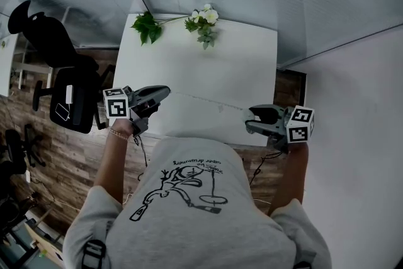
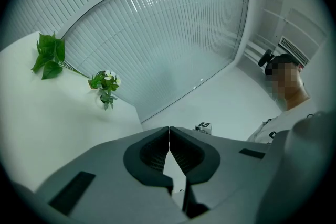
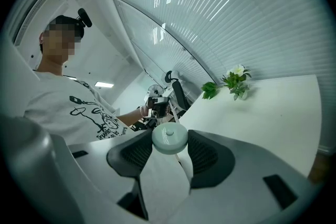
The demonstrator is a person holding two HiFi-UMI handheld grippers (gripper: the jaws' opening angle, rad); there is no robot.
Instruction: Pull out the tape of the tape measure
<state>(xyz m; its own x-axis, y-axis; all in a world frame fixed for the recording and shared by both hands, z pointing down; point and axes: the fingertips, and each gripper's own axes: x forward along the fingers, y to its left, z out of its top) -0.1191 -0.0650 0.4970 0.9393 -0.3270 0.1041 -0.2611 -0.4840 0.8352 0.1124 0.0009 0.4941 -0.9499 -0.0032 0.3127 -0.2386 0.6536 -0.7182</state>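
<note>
1. Spanning the middle of the head view, the white table [image 1: 208,60] lies under both tools, which are held low over its near edge, well apart.
2. The right gripper [image 1: 253,118] is over the near right corner, pointing left at its partner. Its jaws are clamped on the round, pale green tape measure case [image 3: 169,138], which is held at the jaw tips.
3. The left gripper [image 1: 165,93] is over the near left side, pointing right. Its jaws are pressed together, apparently pinching the tape's end, though its own view shows no tab clearly.
4. The tape [image 1: 208,100] shows as a thin pale line between the two grippers, its long axis running left to right. I judge that pulling more out means moving the hands further apart along that line.
</note>
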